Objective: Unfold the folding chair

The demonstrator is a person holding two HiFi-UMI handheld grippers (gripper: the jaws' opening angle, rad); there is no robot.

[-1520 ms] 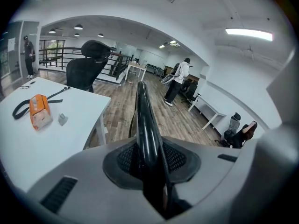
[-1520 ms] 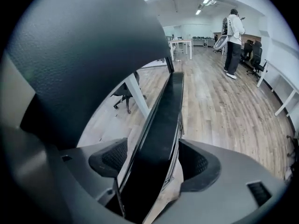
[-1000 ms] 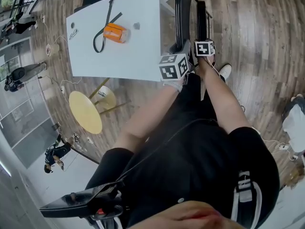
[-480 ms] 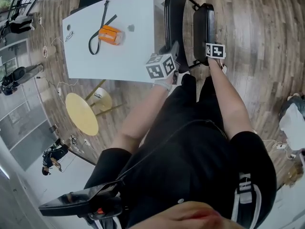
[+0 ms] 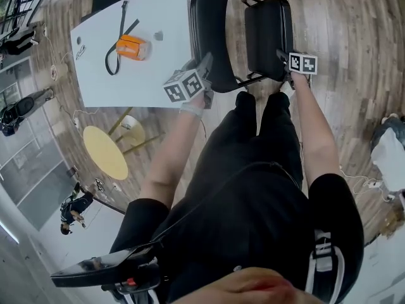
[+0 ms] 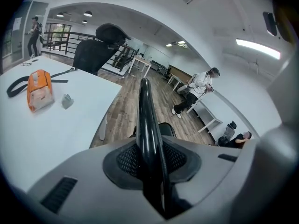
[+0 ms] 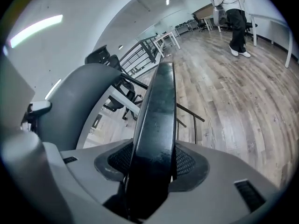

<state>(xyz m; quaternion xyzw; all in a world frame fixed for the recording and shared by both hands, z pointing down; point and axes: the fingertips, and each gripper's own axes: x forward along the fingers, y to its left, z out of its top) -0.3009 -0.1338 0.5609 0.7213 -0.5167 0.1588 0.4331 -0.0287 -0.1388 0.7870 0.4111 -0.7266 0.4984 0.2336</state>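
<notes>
The left gripper [image 6: 150, 164] is clenched on a thin black panel edge [image 6: 145, 115] of the one folding chair [image 5: 212, 37], and the right gripper [image 7: 152, 171] grasps its thicker padded panel [image 7: 159, 101]. The chair stands beside the white table [image 5: 152, 75], where one orange pouch [image 5: 130, 47] lies, its contents unseen

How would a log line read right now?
left gripper: shut on backrest | right gripper: shut on seat | folding chair: partly open

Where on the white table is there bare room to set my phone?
The near half of the table, between the orange pouch and its near edge, is bare. The far end is crowded: pouch, black strap, small grey item.
</notes>
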